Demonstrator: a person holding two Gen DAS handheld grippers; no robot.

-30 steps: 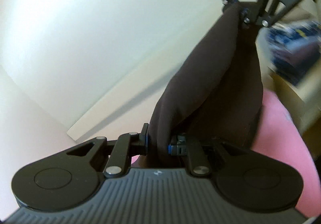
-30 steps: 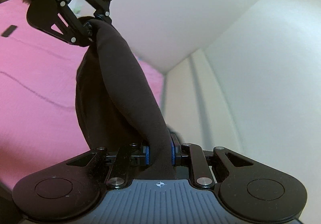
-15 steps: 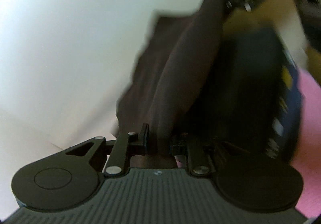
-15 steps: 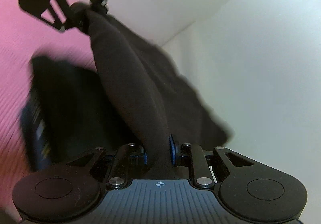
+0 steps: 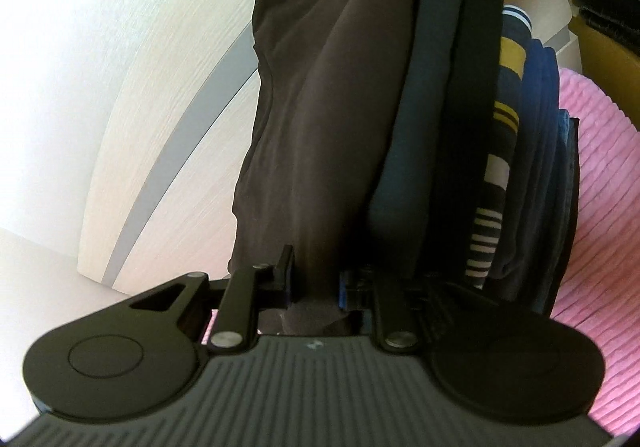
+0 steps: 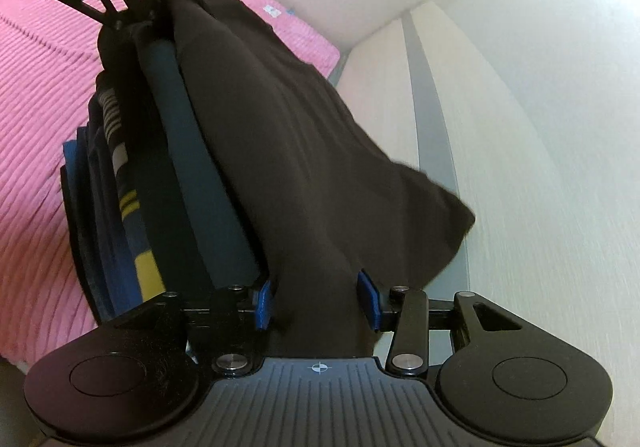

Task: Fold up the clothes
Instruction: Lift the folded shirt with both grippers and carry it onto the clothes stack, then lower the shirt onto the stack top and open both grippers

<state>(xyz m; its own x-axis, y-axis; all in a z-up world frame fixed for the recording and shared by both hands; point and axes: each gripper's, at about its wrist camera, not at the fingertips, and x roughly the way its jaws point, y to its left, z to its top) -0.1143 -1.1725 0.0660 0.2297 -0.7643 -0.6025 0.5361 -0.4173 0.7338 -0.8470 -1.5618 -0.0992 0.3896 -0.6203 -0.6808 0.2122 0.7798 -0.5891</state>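
Two grippers carry a folded dark garment (image 5: 320, 127) onto a stack (image 5: 516, 151) of folded clothes that sits on a pink bed (image 5: 600, 175). The left gripper (image 5: 314, 287) pinches one end of the garment between its fingers. The right gripper (image 6: 316, 303) has cloth between its blue pads (image 6: 262, 303), but the pads stand wider apart and whether they press the cloth cannot be told. The garment spans the gap between the two grippers. It lies against the top layer of the stack, a dark teal fold (image 6: 200, 183), on the side away from the bed. Its free corner (image 6: 448, 215) hangs beyond the stack, toward a pale wall panel (image 6: 520, 127). Striped and yellow-banded pieces (image 5: 498, 183) lie deeper in the stack.

Judged step: placing the folded garment on the stack. To do it well, both ends should settle onto the stack together, with the garment's long edge lined up on the teal fold. The loose corner needs drawing inward so that nothing overhangs the stack. The grippers should let go only once the garment rests flat, and then withdraw straight away from the stack, so that the layers beneath are not dragged.
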